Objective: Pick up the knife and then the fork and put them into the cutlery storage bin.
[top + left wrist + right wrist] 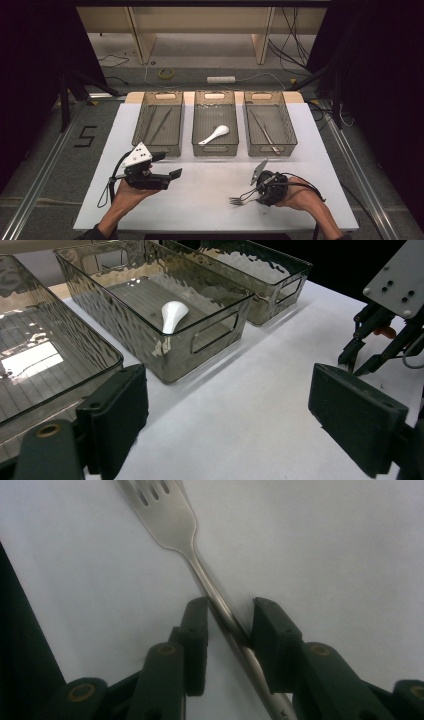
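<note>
Grasping step: right tongs (227, 630) clamped on the fork (170, 515) handle, low centre; left tongs (245, 415) apart; lifting comes next.

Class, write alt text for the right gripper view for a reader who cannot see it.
A silver fork lies slantwise on a white table, its handle running between the right gripper's two black fingers, which touch it on both sides.

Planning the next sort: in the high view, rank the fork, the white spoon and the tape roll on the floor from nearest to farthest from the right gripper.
1. Fork, between the right gripper jaws.
2. White spoon, middle bin.
3. Tape roll, floor beyond the table.
</note>
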Available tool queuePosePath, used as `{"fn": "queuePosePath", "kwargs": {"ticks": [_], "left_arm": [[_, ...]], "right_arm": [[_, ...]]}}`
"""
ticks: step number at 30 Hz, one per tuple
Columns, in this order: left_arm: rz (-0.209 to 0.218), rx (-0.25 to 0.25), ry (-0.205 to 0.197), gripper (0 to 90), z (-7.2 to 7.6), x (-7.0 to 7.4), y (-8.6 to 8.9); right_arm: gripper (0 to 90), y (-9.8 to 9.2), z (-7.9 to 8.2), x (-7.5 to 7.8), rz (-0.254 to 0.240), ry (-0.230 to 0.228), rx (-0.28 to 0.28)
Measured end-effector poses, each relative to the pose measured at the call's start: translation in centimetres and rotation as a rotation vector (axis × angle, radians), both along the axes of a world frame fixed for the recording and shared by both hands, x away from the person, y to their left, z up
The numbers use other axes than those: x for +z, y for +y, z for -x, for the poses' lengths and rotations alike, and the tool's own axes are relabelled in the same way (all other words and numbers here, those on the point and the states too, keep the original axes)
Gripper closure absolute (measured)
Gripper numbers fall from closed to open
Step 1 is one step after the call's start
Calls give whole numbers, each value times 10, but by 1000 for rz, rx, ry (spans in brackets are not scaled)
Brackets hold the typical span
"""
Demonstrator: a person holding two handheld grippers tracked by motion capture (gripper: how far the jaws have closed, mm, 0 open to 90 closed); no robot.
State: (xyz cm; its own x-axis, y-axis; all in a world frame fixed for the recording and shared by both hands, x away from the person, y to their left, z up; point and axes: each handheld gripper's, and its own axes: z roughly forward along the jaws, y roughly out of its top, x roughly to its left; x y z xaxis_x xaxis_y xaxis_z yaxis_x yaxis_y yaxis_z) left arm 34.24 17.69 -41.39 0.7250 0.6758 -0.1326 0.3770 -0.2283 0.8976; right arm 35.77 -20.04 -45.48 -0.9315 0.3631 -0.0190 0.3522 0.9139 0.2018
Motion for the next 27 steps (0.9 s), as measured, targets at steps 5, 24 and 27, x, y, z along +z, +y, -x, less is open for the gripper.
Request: {"fn": "queuePosePath", "kwargs": {"ticks": [5,24,27], "left_arm": [[-2,-2,0,158,0,0,0],[-5,-3,-2,158,0,0,-1],[-6,-3,-3,159,0,0,-1]], "right_arm": [[696,2,1,0,9,-10,11],[843,8,4,0,44,13,30],[847,9,4,0,45,8,41]]}}
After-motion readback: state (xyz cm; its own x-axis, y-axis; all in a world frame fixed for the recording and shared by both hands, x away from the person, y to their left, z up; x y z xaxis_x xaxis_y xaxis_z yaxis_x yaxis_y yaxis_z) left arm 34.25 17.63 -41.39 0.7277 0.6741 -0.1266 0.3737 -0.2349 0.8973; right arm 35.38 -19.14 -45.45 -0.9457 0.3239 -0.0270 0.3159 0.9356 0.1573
